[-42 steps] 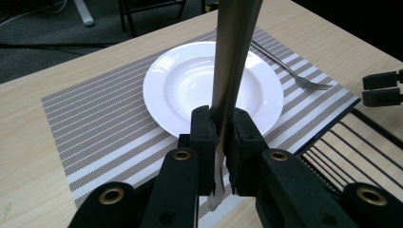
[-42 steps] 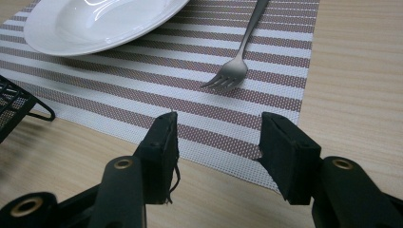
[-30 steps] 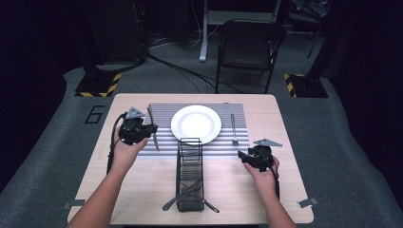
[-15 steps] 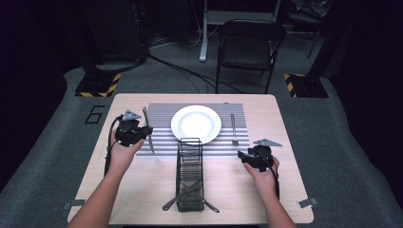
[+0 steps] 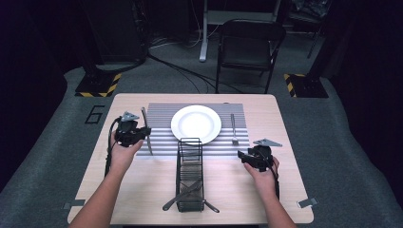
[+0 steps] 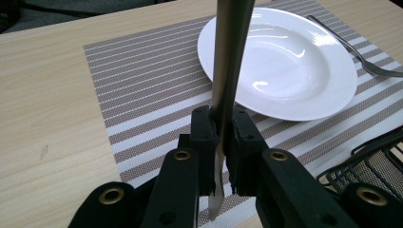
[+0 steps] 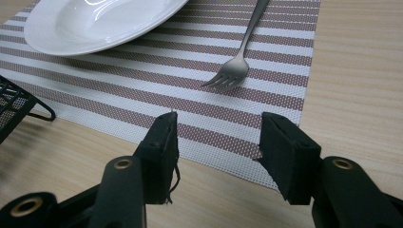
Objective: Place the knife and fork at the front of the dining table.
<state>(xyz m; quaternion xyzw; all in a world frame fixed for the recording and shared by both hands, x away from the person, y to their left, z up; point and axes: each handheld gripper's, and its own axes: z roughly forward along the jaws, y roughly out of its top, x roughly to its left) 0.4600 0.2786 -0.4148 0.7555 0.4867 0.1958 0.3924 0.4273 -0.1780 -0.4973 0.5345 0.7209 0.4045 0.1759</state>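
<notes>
Knife (image 6: pixel 231 61) first, since that's what the work is about: it's clamped in the left gripper (image 5: pixel 134 134), off the mat, over the left strip of the placemat (image 5: pixel 161 128) just beside the plate (image 5: pixel 196 123). Looks like a table setting in progress to me.

Going big to small:

- Wooden table (image 5: pixel 142 185) carries everything, with the striped placemat centred at the far half so the setting sits square in front of the chair (image 5: pixel 249 47) across from the person.
- White plate sits in the middle of the mat, which leaves a bare strip on either side for cutlery.
- Black wire cutlery basket (image 5: pixel 190 173) lies on the near side of the mat between the two hands, in easy reach of both. A couple of utensils poke out of its near end; can't tell exactly which.
- Fork (image 7: pixel 237 66) already lies flat on the mat's right strip, apart from the plate, tines toward the person.
- In the left gripper view the jaws pinch the knife tight, part way along its length, so it stays put while being lowered.
- Right gripper (image 7: pixel 216 142) has its jaws apart with nothing between them, hovering at the near right corner of the mat, just short of the fork. My guess is it's parked out of the way.
</notes>
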